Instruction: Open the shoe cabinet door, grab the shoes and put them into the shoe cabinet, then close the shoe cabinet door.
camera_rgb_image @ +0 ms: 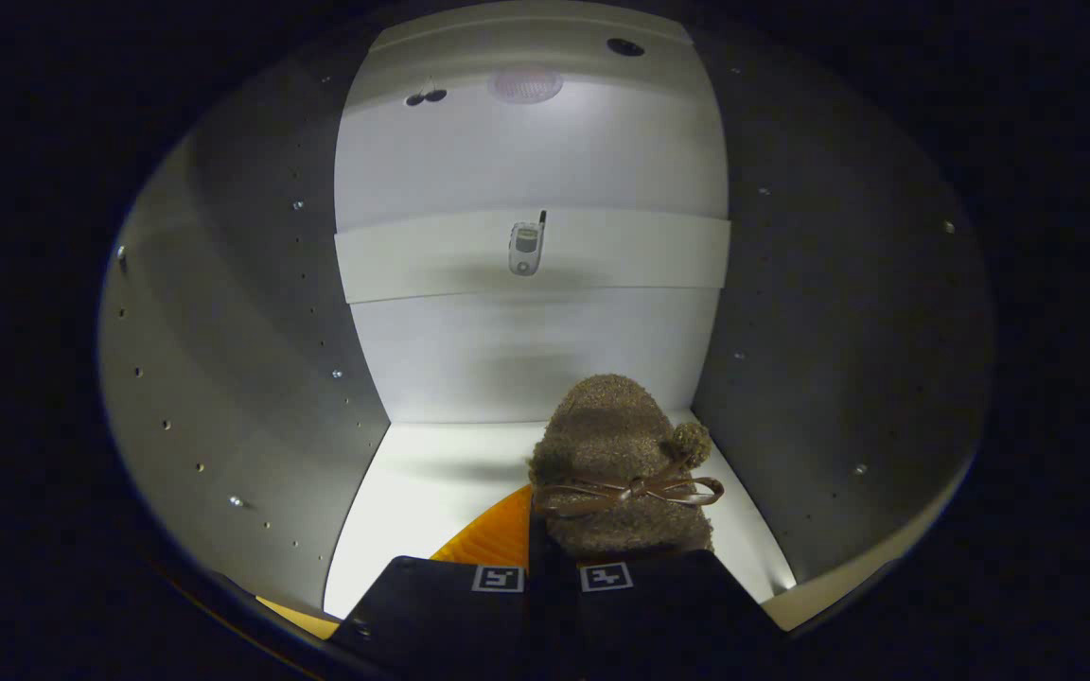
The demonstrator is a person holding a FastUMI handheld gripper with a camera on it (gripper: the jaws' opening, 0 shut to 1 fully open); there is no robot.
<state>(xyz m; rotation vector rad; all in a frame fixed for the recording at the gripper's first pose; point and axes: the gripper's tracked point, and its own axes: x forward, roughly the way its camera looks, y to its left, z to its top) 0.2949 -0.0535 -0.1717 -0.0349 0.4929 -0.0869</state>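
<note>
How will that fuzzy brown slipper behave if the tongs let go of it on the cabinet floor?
The fuzzy slipper, held just ahead of the tongs, looks soft and light, so it should settle without rolling. Its pile probably grips rather than slides. The thin bow seems floppy and might snag.

The shoe (616, 454) looks like fuzzy, rough brown cloth, boucle-like, with a pompom of the same nap. Across it lies a thin bow (635, 490) of smooth, slightly glossy leather-like cord. Beside it an orange surface (493, 539) looks finely ribbed and shiny, its material unclear. The shoe cabinet (526, 350) has smooth, matt white panels; its side walls (252, 378) look the same, dotted with small bright metal pins. On the shelf (602, 251) a flip phone (526, 248) looks like satin silver plastic.
</note>
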